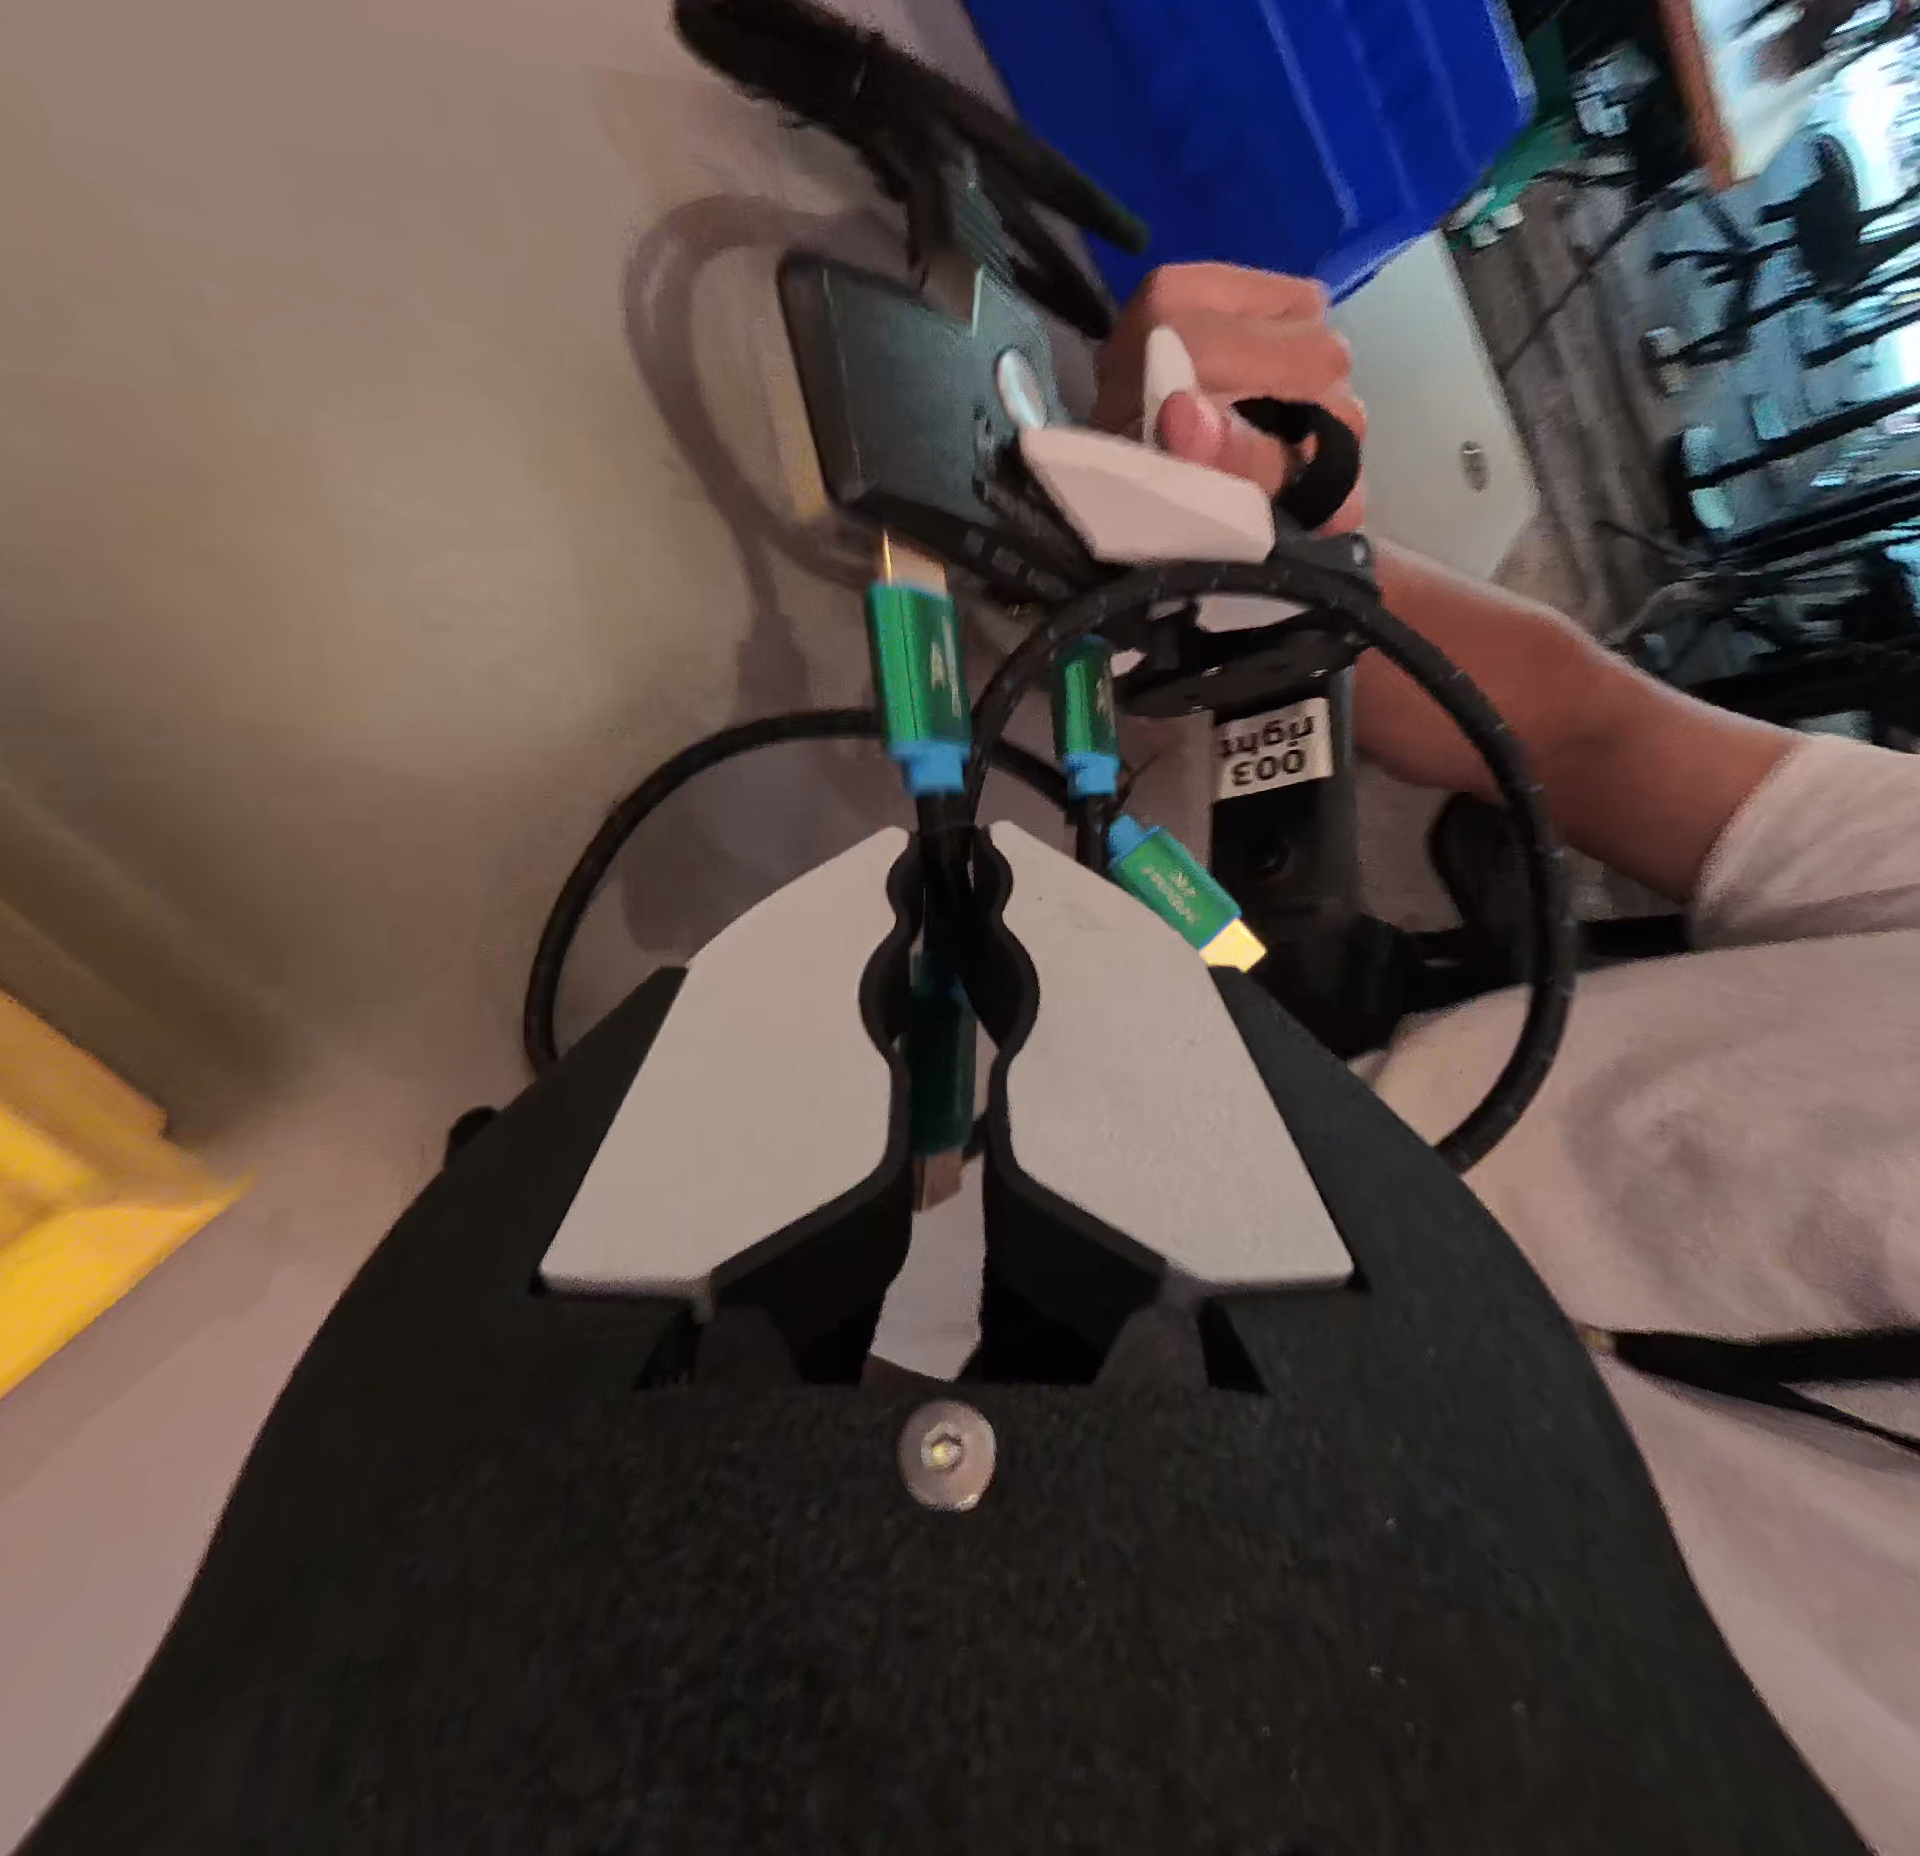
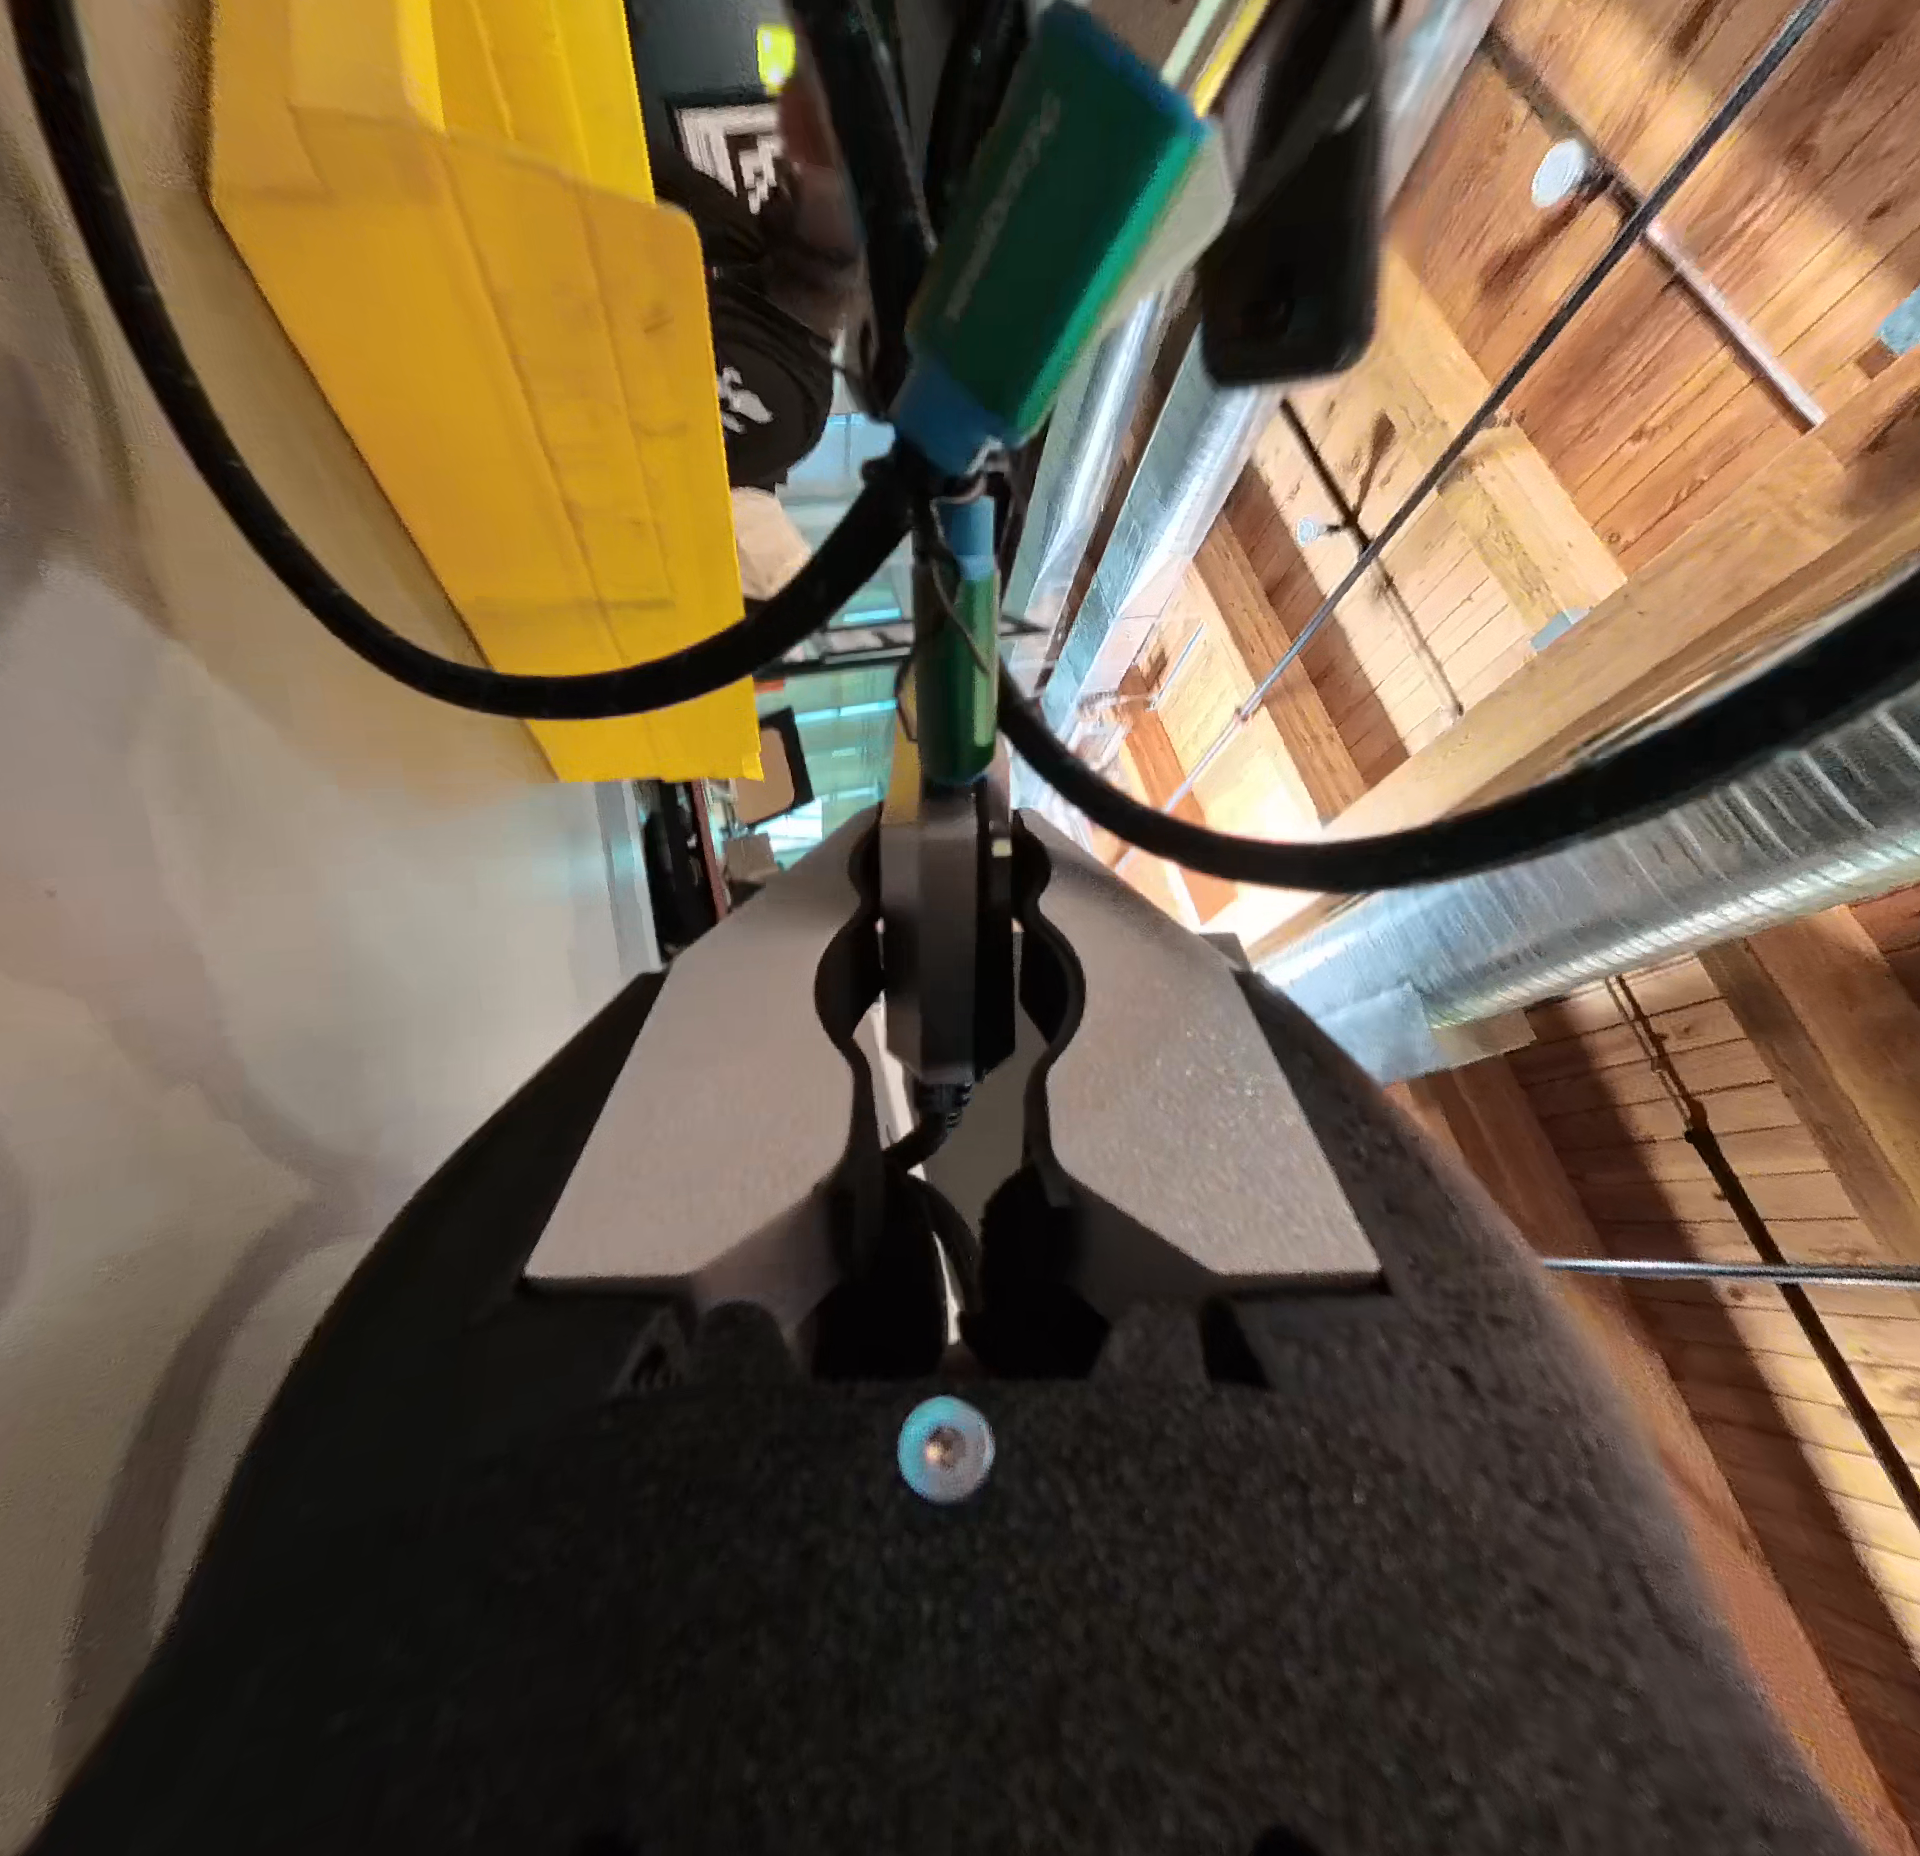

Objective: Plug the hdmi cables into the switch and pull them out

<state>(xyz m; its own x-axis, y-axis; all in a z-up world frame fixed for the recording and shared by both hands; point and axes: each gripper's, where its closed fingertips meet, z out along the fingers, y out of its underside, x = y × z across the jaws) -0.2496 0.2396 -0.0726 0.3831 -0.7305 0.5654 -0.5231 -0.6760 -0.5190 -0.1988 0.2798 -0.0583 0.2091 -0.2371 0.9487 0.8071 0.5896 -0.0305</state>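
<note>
Left wrist view shows the left gripper [image 1: 948,850] with its two grey fingers [image 1: 727,1058] pressed in on a bundle of black braided hdmi cables [image 1: 940,871]; a green plug [image 1: 940,1079] of one of them lies in the gap between the fingers, its metal tip pointing back toward the camera. Beyond the fingertips, another green connector [image 1: 916,663] with a blue collar stands with its gold tip at the edge of the dark switch [image 1: 914,393] (whether it is fully seated or only touching the port cannot be told). A second green connector [image 1: 1083,710] hangs just to its right, and a third [image 1: 1174,897] dangles free with its gold end bare. A black cable loop [image 1: 1496,767] arcs around them.

The switch is lifted off the pale table [image 1: 312,352], held by the right gripper [image 1: 1039,456], whose white fingers clamp its near end; a person's hand [image 1: 1226,352] grips the handle behind it. A blue bin [image 1: 1247,92] sits beyond, and a yellow bin [image 1: 73,1214] at the left edge.

Right wrist view looks up toward a wooden ceiling [image 2: 1558,456] and a silver duct [image 2: 1558,902]. The right gripper [image 2: 945,840] is pinched on the switch [image 2: 940,954], seen edge-on, with a green connector [image 2: 961,684] standing at its far end and a larger green plug [image 2: 1049,227] blurred above. A yellow bin [image 2: 468,352] fills the left
</note>
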